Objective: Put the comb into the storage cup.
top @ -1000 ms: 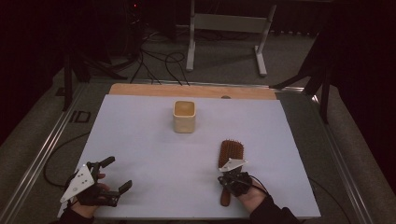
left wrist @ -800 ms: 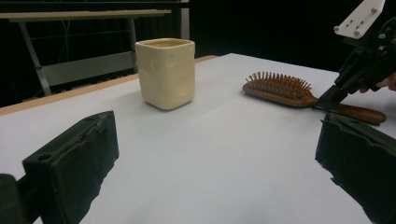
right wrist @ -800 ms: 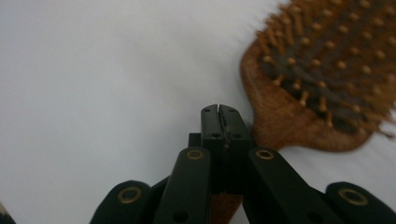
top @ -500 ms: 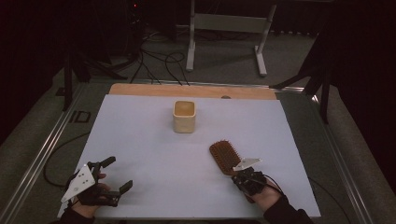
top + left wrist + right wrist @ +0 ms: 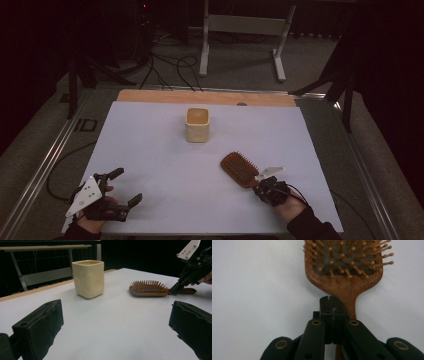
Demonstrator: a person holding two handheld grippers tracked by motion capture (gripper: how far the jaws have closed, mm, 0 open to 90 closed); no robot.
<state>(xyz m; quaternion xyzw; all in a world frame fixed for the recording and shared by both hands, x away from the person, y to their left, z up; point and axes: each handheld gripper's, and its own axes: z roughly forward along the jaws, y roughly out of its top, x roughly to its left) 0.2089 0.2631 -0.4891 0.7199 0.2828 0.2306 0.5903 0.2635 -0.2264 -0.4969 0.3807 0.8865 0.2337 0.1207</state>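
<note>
One brush (image 5: 240,169), one cup (image 5: 197,124) on tabletop (image 5: 150,150). Right hand-held gripper (image 5: 329,302) clamped shut over brush handle; left hand-held gripper (image 5: 119,187) wide open. Bristle tips sharp in right gripper view.

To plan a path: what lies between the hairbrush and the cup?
Nothing: in the high view, only bare white table separates the hairbrush from the cup.

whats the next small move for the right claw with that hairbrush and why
Probably lift the hairbrush a little and carry it toward the cream cup. The right claw is shut at its handle, the brush lies flat on the white table, bristles up, apart from the cup, and the left claw waits open.
</note>
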